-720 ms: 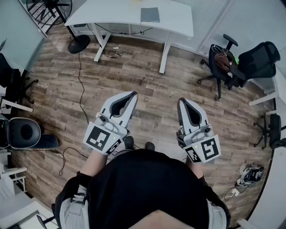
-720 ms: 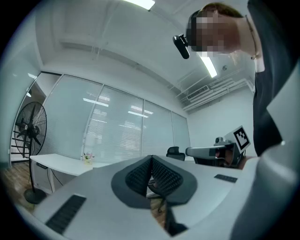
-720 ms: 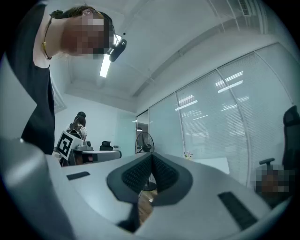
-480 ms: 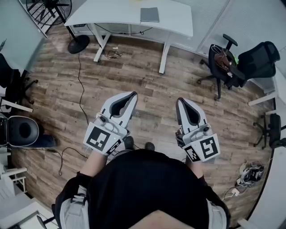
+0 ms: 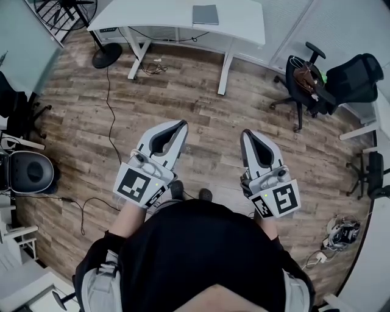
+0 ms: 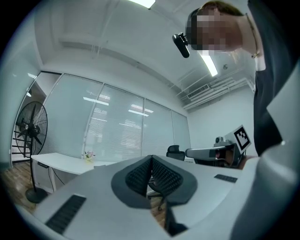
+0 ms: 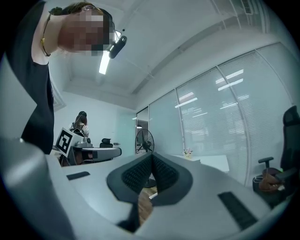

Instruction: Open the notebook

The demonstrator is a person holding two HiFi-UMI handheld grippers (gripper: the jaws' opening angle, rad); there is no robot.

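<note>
Lying flat and closed on the white desk [image 5: 152, 13] at the far side of the room, the grey notebook [image 5: 205, 14] sits toward the desk's right end, edges about square with the desktop. Its longer side cannot be told from this angle, and any print on the cover is too small to read. Well apart from it, over the wood floor [image 5: 201, 109], the left gripper [image 5: 181, 125] and right gripper [image 5: 246, 133] point toward the desk, each with ribbed pads [image 6: 140, 176] pressed together on nothing. Their cubes [image 5: 139, 186] carry black-and-white square markers.
</note>
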